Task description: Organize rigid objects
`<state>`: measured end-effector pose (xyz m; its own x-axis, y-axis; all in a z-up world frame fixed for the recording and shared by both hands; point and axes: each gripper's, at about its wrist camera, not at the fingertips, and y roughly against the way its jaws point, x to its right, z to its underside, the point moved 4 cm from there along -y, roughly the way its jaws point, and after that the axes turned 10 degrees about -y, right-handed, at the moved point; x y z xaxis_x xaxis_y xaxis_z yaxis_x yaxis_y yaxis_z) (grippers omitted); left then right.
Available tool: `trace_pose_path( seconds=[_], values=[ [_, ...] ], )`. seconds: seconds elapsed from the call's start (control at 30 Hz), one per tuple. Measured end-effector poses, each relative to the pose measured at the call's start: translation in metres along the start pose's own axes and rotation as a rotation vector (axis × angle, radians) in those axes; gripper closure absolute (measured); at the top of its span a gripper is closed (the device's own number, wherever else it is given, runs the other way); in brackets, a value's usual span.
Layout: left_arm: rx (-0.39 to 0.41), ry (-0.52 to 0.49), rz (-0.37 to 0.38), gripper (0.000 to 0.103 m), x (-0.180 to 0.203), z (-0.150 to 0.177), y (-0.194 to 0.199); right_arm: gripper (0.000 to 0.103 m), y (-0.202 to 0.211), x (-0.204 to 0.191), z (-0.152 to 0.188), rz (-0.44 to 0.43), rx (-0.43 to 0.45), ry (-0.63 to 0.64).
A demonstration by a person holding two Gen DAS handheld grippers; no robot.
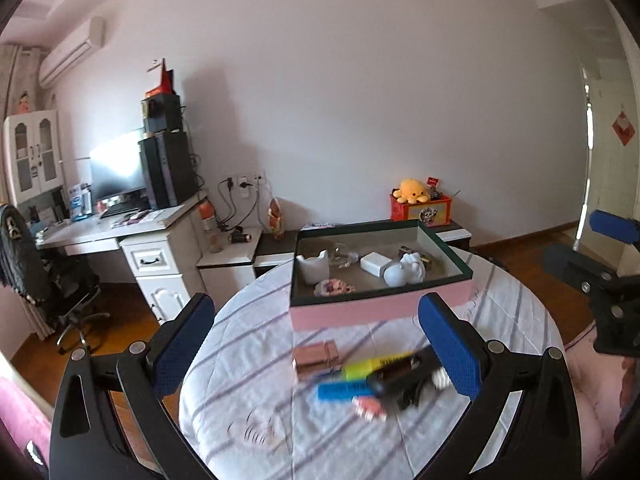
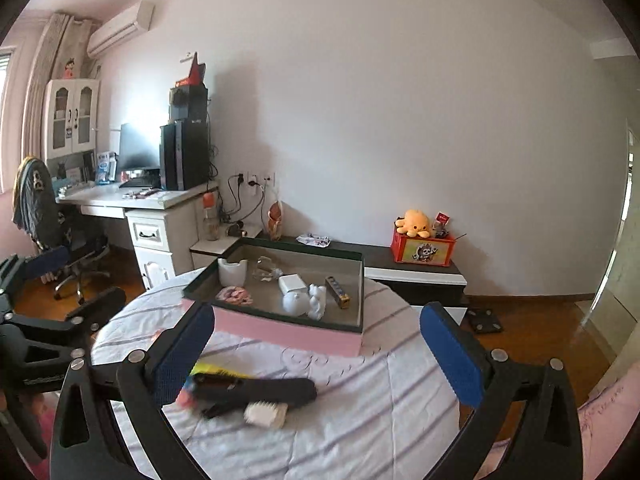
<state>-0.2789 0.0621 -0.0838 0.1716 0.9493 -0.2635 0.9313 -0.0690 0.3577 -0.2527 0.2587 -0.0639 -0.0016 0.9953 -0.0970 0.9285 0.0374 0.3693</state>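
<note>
Left fingers: my left gripper (image 1: 316,342) stands spread wide, blue pads (image 1: 450,344) bare, nothing between them — empty, and aimed slightly down over the table.
Right fingers: my right gripper (image 2: 316,350) is spread just as wide, also empty; its pads (image 2: 450,354) frame the near pile and the box beyond.
Why held so: I judge both are set wide and back from the table so either can come down on a loose item next.
Near pile: on the striped cloth (image 1: 248,360) just ahead of the fingers, things not yet sorted lie touching or overlapping — a black tool (image 2: 256,390), a small white brush (image 2: 266,414), a yellow highlighter (image 1: 372,366), a blue stick (image 1: 344,392), a brown rectangular case (image 1: 316,358). Blurred; finer detail I cannot tell.
Why there: left near my edge, easy reach for either side.
Container: open pink box (image 2: 288,332) with a dark rim, farther across the table, well apart from the pile.
Contents: white cup-like piece (image 2: 232,272) at the far left corner; clear glass item (image 2: 266,270) beside it; white adapter block (image 2: 292,283) mid-floor; white figurines (image 2: 306,300) near the front wall; dark narrow box (image 2: 338,292) to the right; pinkish beaded thing (image 2: 234,295) front left.
Room left: bare floor shows along the right and back — space for the pile, by my reckoning.
Progress: part sorted; the near pile remains.
</note>
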Motion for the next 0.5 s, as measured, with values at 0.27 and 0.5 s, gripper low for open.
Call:
trace_pose_path(
  seconds=[0.27,0.5],
  values=[
    [0.026,0.052,-0.045,0.000,-0.011,0.017,0.047,0.000,0.055,-0.009,0.025,0.023,0.030,-0.021],
    [0.021,0.027,-0.034,0.000,-0.007,0.020,0.062,0.000,0.076,-0.014,0.032,0.026,0.031,-0.023]
  ],
)
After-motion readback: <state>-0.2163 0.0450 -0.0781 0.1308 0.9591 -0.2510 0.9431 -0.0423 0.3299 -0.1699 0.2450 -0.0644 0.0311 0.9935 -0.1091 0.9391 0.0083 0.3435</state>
